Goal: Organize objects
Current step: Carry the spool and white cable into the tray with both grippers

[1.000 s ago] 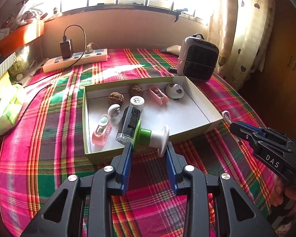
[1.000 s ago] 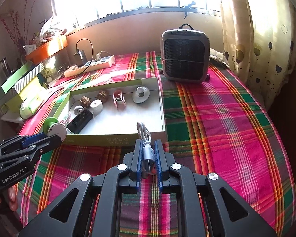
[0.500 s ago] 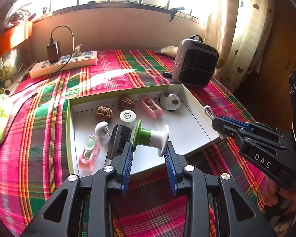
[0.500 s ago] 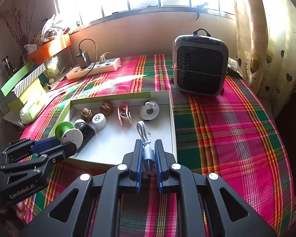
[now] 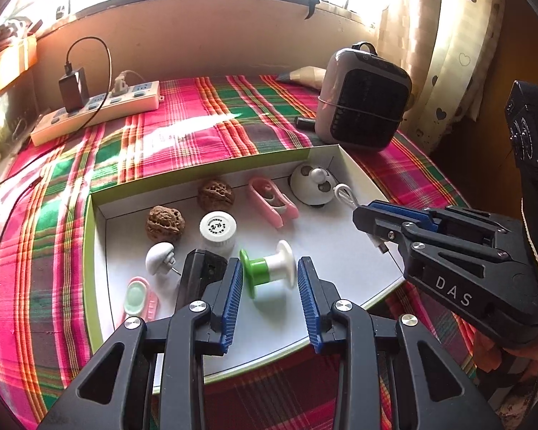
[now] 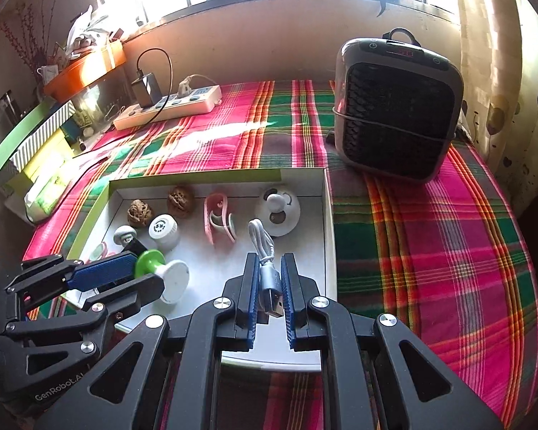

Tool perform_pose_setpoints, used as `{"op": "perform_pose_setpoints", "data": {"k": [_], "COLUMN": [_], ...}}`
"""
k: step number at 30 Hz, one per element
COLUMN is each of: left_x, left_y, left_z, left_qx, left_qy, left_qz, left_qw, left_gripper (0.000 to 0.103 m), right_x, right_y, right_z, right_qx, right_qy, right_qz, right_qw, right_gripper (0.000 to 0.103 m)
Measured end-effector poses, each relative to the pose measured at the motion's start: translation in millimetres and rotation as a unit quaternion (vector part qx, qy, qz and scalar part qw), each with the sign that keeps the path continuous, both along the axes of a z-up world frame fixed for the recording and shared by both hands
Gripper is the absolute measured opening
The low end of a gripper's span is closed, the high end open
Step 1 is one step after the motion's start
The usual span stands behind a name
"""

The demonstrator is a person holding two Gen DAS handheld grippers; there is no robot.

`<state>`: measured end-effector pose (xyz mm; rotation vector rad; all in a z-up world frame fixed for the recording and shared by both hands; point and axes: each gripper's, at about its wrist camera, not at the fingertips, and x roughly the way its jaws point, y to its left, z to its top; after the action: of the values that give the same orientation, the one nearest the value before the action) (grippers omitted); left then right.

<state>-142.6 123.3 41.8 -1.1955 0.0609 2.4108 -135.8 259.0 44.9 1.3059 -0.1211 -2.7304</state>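
Observation:
A shallow white box with a green rim (image 5: 97, 251) (image 6: 326, 215) lies on the plaid cloth. In it are two walnuts (image 5: 165, 223), a white bottle cap (image 5: 217, 228), a pink clip (image 5: 272, 206), a round white fan (image 5: 311, 188), a black block (image 5: 201, 268) and a pink-green clip (image 5: 138, 295). My left gripper (image 5: 269, 292) is open over the box; a green-and-white spool (image 5: 267, 268) (image 6: 161, 272) sits between its fingers, free of the pads. My right gripper (image 6: 269, 286) is shut on a white USB cable (image 6: 265, 251) above the box's right half.
A grey space heater (image 6: 394, 107) stands behind the box at the right. A white power strip (image 5: 97, 111) with a black charger lies at the back left. Boxes and an orange tray (image 6: 86, 68) line the left shelf. Curtains hang at the right.
Both grippers moved forward over the box. My left gripper's fingers spread and let go of the spool. My right gripper still holds the cable.

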Motion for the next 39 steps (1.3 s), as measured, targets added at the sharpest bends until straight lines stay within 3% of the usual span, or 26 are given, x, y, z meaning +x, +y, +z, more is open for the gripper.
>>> {"op": "perform_pose_setpoints", "data": {"k": [39], "left_x": [-14], "left_y": [3], "left_z": [-15], "left_qx": [-0.012], "left_qy": [-0.024], "left_qz": [0.011], "left_qw": [0.9996], "left_gripper": [0.029], "right_x": [-24], "right_y": [-7], "right_z": [-20], "right_qx": [0.027], "right_qy": [-0.027], "right_qz": [0.006], "right_qw": [0.999], "right_gripper": [0.013]}}
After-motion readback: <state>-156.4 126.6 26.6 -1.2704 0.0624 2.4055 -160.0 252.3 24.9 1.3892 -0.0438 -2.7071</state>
